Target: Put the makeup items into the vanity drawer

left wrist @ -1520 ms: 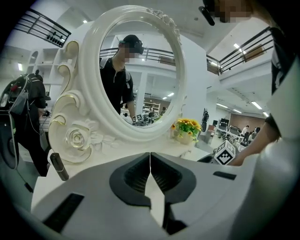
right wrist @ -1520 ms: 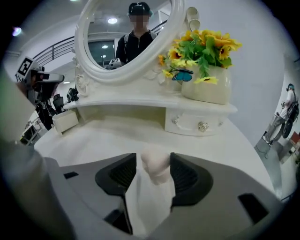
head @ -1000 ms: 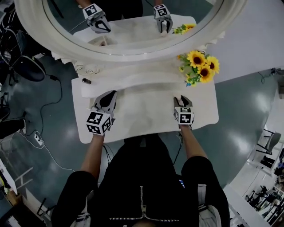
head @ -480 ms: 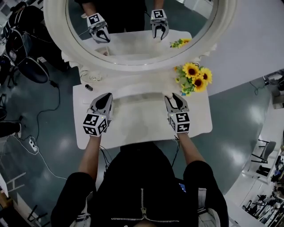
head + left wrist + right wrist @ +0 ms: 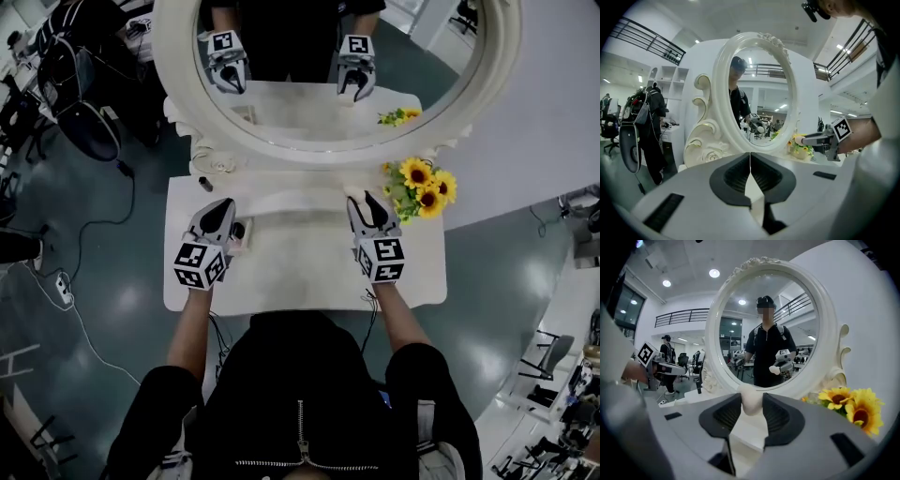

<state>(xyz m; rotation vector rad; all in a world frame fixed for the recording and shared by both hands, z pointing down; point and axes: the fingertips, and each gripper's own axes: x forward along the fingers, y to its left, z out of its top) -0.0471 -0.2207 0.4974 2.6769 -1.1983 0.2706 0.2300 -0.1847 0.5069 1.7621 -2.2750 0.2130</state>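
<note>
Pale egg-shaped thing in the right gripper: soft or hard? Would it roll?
Probably soft: the pale egg-shaped thing looks pinched narrower where the fingers press it. Likely light, as that pinch alone carries it. Being rounded, it may roll when set down.

One mirror [image 5: 328, 112], one sunflower bunch [image 5: 422, 186], one sponge [image 5: 751, 399], two tongs [image 5: 223, 206] [image 5: 364, 202].

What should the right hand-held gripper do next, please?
Probably bring the right hand-held gripper, shut on the pale sponge, down toward the vanity's front edge, where a drawer would sit; it hangs before the mirror and no open drawer shows.
</note>
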